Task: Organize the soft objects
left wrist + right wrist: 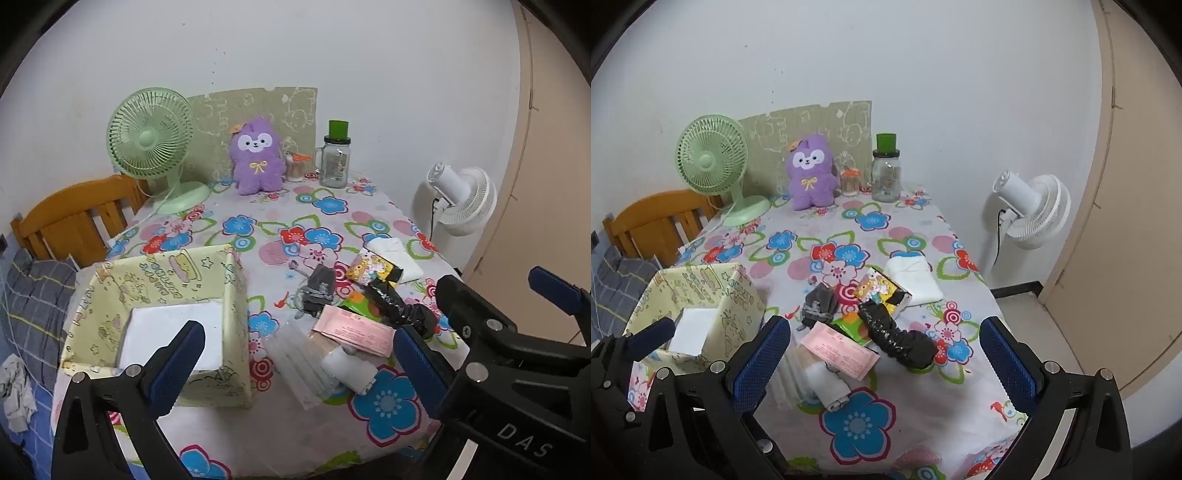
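Note:
A pale yellow fabric box stands at the table's near left with a white sheet inside. A pile of soft items lies beside it: a grey cloth bundle, a black scrunched piece, a white folded cloth, a white roll, a pink packet and a cartoon-print pouch. My left gripper is open and empty above the box's right edge. My right gripper is open and empty above the pile.
A purple plush, a green fan, a glass jar and a small toothpick holder stand at the back. A white fan is right of the table, a wooden headboard left.

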